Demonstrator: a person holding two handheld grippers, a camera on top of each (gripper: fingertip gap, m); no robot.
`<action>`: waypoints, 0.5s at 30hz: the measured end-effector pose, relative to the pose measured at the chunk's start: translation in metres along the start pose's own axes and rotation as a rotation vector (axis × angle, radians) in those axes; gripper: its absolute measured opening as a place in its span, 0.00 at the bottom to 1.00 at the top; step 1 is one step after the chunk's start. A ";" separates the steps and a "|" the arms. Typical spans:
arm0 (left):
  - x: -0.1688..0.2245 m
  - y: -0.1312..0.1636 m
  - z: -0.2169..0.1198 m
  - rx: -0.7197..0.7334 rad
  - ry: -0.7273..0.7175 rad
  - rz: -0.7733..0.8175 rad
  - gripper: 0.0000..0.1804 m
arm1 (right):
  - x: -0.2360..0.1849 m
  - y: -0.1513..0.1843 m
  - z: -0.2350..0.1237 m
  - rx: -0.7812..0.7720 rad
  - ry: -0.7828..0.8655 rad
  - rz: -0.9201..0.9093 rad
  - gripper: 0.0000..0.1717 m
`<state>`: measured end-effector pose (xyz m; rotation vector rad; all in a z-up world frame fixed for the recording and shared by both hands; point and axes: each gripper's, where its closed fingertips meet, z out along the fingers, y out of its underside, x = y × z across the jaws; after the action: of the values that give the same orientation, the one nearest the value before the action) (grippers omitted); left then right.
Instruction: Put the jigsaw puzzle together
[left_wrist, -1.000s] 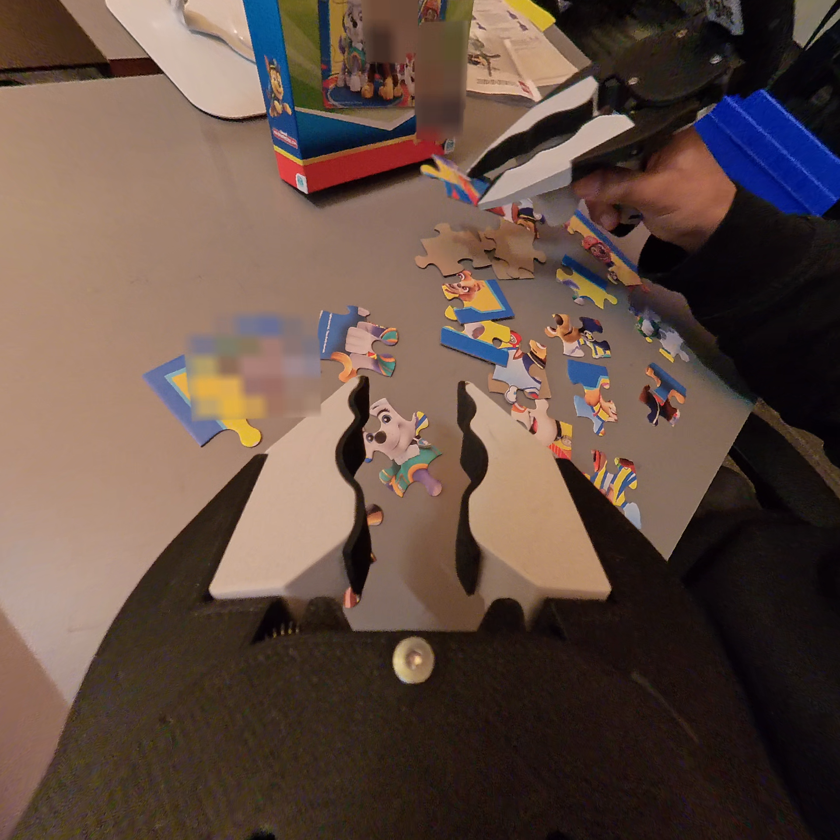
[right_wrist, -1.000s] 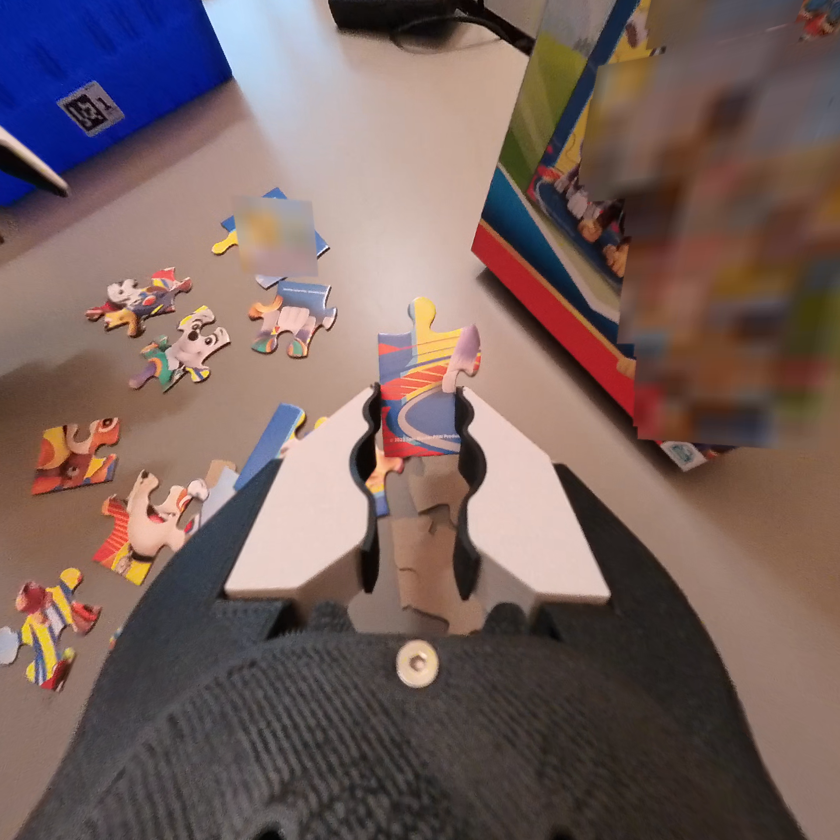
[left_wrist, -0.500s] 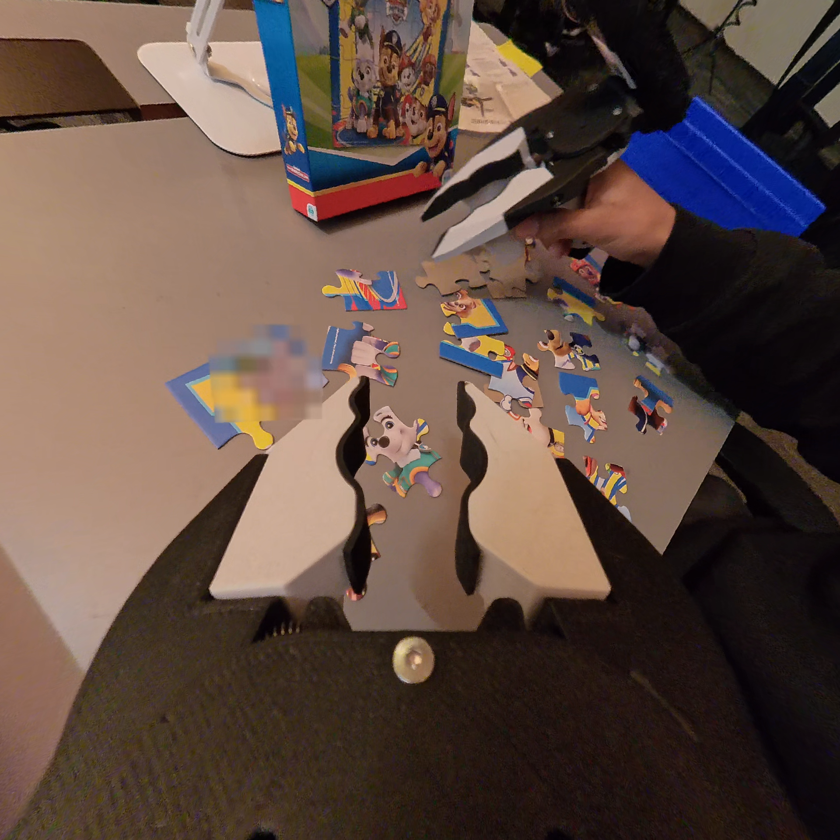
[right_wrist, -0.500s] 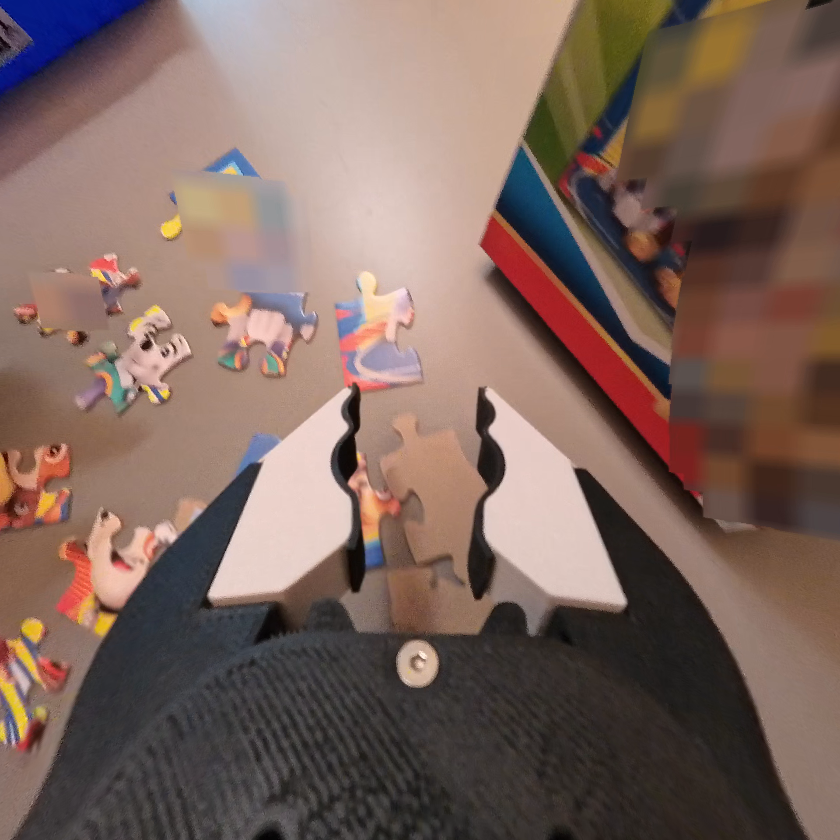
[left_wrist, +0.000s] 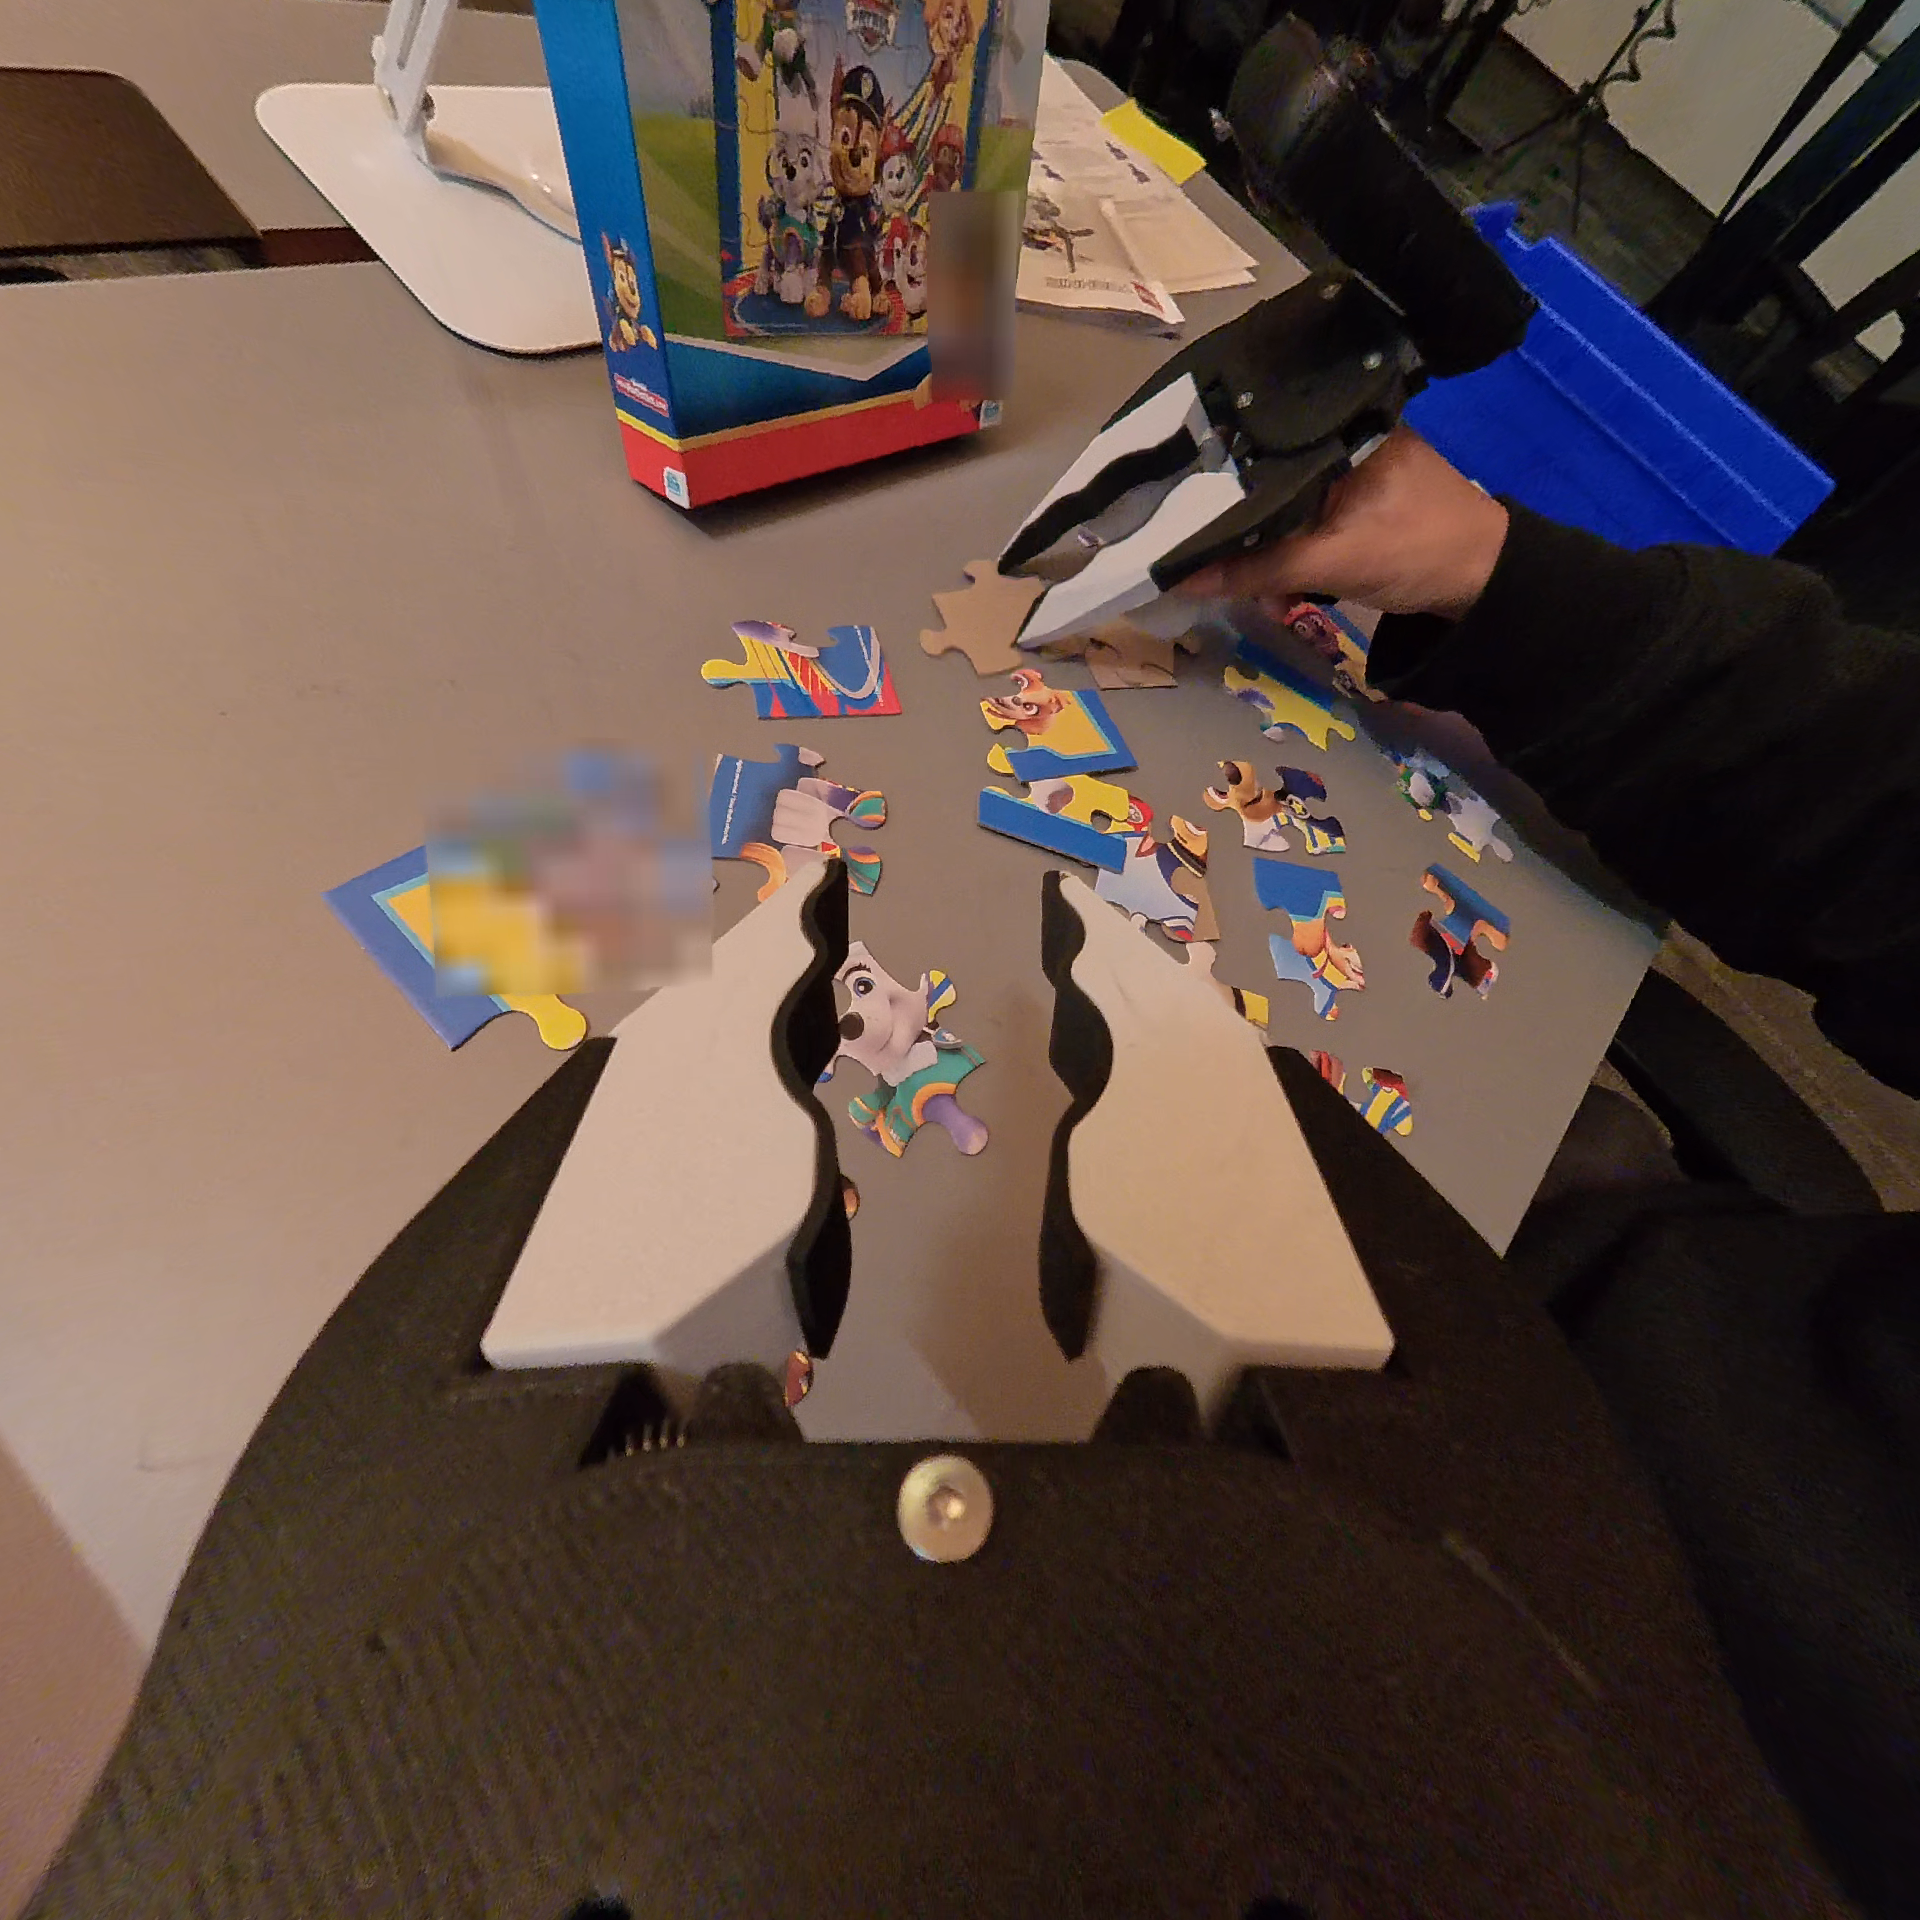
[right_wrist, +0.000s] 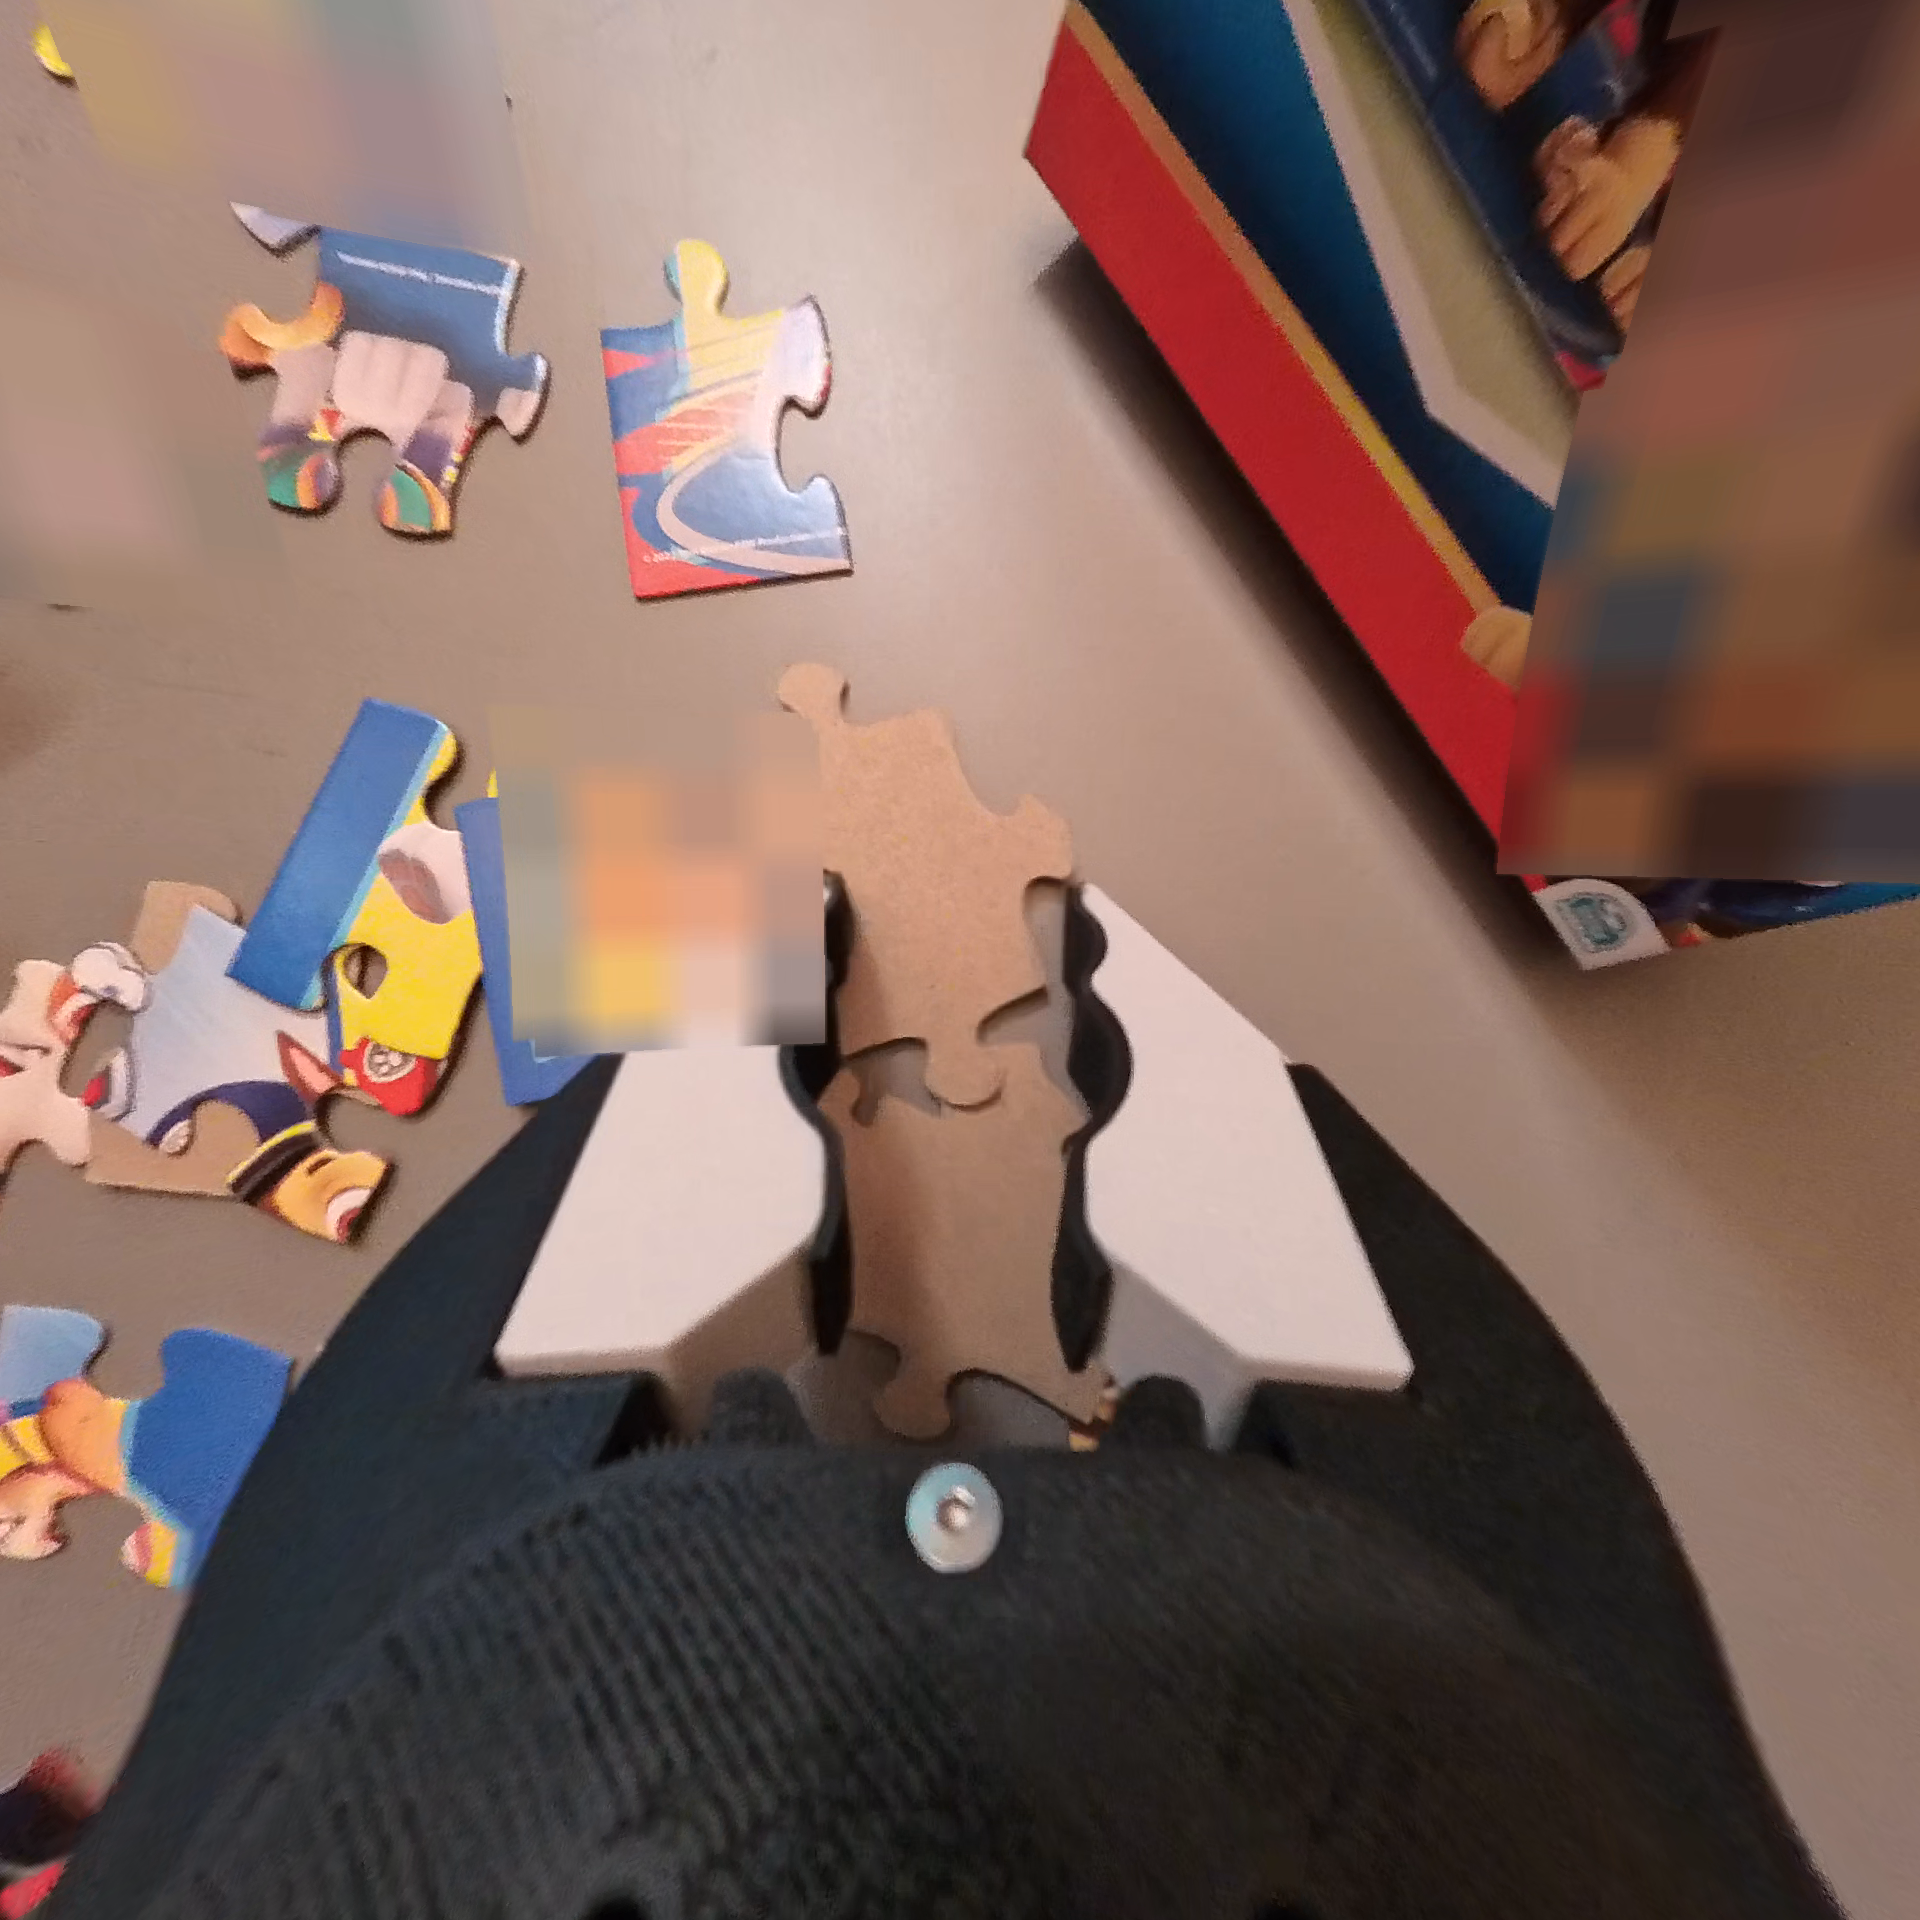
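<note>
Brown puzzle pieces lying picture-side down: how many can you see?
2. One brown piece sits between the right tongs' tips; the other brown piece lies just behind it, deeper between the fingers. More could be hidden.

Matt bench, glossy card, rough printed plastic

The grey bench (left_wrist: 312, 540) looks smooth and matt, with a dull sheen toward 12 o'clock. The colourful printed jigsaw pieces (left_wrist: 800, 675) are cardboard with a faintly glossy face; the face-down brown piece (right_wrist: 935, 831) shows raw, grainy, matt card. The tall blue-and-red cardboard box (left_wrist: 790, 260) at 12 o'clock is glossy. Each tool (left_wrist: 940, 894) has pale, smooth matt plastic fingers (left_wrist: 686, 1143) with black wavy pads, a black body of ridged, layered plastic (right_wrist: 935, 1714) and a shiny metal screw (left_wrist: 943, 1507).
</note>
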<state>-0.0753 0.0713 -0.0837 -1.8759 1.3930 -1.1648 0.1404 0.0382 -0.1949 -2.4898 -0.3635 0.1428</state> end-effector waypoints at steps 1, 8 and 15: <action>-0.001 0.000 0.000 -0.001 0.000 -0.002 0.19 | 0.001 0.000 0.000 -0.010 0.020 -0.010 0.20; -0.001 0.000 0.002 0.009 0.017 -0.006 0.19 | -0.004 -0.017 -0.014 0.089 0.035 -0.019 0.18; 0.035 -0.020 0.004 0.148 0.209 0.073 0.23 | -0.124 -0.096 -0.105 0.474 -0.842 0.359 0.18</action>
<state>-0.0584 0.0447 -0.0587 -1.6263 1.4289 -1.4190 0.0192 0.0179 -0.0510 -1.8870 -0.1733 1.2795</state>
